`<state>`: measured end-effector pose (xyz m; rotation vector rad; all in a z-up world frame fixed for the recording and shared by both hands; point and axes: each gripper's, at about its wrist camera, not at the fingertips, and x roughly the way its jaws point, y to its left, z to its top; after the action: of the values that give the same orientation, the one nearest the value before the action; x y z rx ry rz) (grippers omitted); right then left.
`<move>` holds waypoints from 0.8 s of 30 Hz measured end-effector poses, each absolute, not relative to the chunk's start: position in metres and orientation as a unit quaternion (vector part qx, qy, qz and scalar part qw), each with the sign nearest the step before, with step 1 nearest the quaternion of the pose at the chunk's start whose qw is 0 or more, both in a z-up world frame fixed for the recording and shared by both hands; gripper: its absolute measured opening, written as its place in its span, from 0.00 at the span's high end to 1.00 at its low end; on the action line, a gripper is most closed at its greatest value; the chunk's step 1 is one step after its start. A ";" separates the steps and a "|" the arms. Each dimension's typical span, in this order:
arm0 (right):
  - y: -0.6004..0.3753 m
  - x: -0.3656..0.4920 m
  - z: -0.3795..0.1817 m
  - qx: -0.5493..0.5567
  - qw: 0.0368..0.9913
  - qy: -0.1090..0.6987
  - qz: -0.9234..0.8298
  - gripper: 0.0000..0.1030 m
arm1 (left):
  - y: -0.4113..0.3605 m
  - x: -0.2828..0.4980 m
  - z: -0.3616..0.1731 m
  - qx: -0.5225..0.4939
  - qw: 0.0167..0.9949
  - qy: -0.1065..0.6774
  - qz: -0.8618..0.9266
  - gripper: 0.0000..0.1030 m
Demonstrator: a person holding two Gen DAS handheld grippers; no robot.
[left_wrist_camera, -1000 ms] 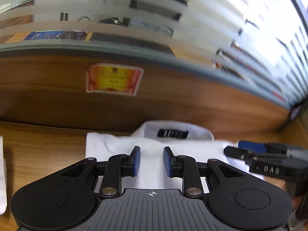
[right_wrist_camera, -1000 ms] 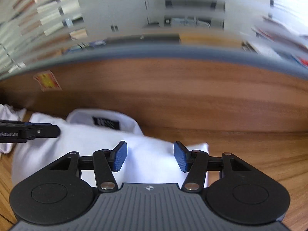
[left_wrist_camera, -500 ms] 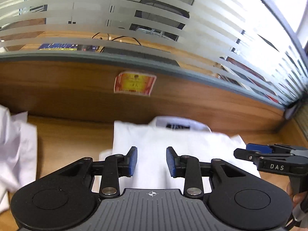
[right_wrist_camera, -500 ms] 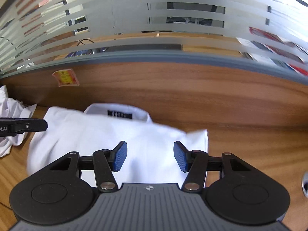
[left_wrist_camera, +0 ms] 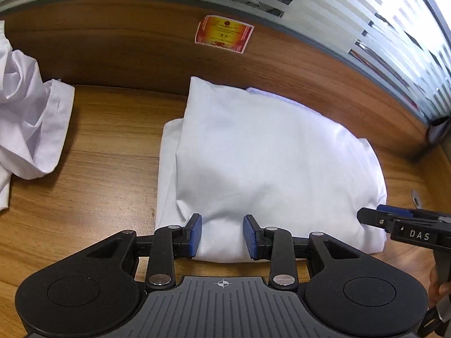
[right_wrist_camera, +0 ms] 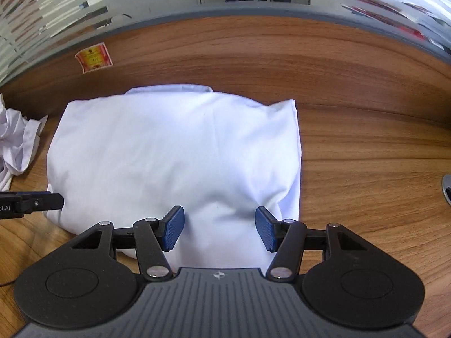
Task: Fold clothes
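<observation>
A folded white shirt (left_wrist_camera: 267, 166) lies as a smooth, puffy rectangle of thin cotton on a wood-grain desk (left_wrist_camera: 107, 169), its far edge just short of the brown wooden panel (right_wrist_camera: 253, 64) under striped frosted glass. The left gripper (left_wrist_camera: 222, 235) hovers over the shirt's near edge, its ribbed blue pads parted with cloth seen between them but not pinched; its jaws have just been opening. The right gripper (right_wrist_camera: 220, 228) stands spread wider above the same near edge, gripping nothing. A crumpled heap of white clothes (left_wrist_camera: 25, 107) sits on the desk, off to the left and apart from the shirt. A red-and-yellow sticker (left_wrist_camera: 224, 34) is pasted on the panel. Compared with a second ago, the black collar label is now covered by the folded-over cloth, the shirt is a more compact bundle, and both views look more steeply down on it.
</observation>
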<state>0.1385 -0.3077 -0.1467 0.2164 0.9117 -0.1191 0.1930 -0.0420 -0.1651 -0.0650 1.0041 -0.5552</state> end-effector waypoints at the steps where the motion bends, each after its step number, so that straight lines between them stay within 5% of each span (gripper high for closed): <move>1: -0.309 0.138 -0.144 0.105 0.893 0.435 -0.058 0.39 | -0.041 0.193 -0.162 -0.030 0.843 0.467 -0.266 0.57; 2: -0.312 0.138 -0.141 0.107 0.895 0.428 -0.060 0.35 | -0.039 0.193 -0.159 -0.032 0.847 0.457 -0.270 0.50; 4: -0.319 0.137 -0.138 0.113 0.899 0.419 -0.060 0.27 | -0.036 0.195 -0.154 -0.043 0.851 0.443 -0.278 0.17; 7: -0.335 0.145 -0.140 0.102 0.898 0.423 -0.059 0.14 | -0.032 0.207 -0.151 -0.054 0.854 0.436 -0.280 0.01; 13: -0.379 0.167 -0.154 0.138 0.889 0.435 -0.032 0.03 | -0.029 0.245 -0.162 -0.051 0.837 0.462 -0.289 0.00; 20: -0.411 0.195 -0.181 0.207 0.875 0.435 0.046 0.02 | -0.027 0.274 -0.185 -0.105 0.801 0.494 -0.323 0.01; 24: -0.413 0.209 -0.189 0.218 0.871 0.431 0.091 0.02 | -0.032 0.278 -0.189 -0.113 0.795 0.488 -0.343 0.09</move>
<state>0.2093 -0.4128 -0.1890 0.4561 0.9003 0.1898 0.2785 -0.0323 -0.1893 -0.2430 1.0478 -0.7372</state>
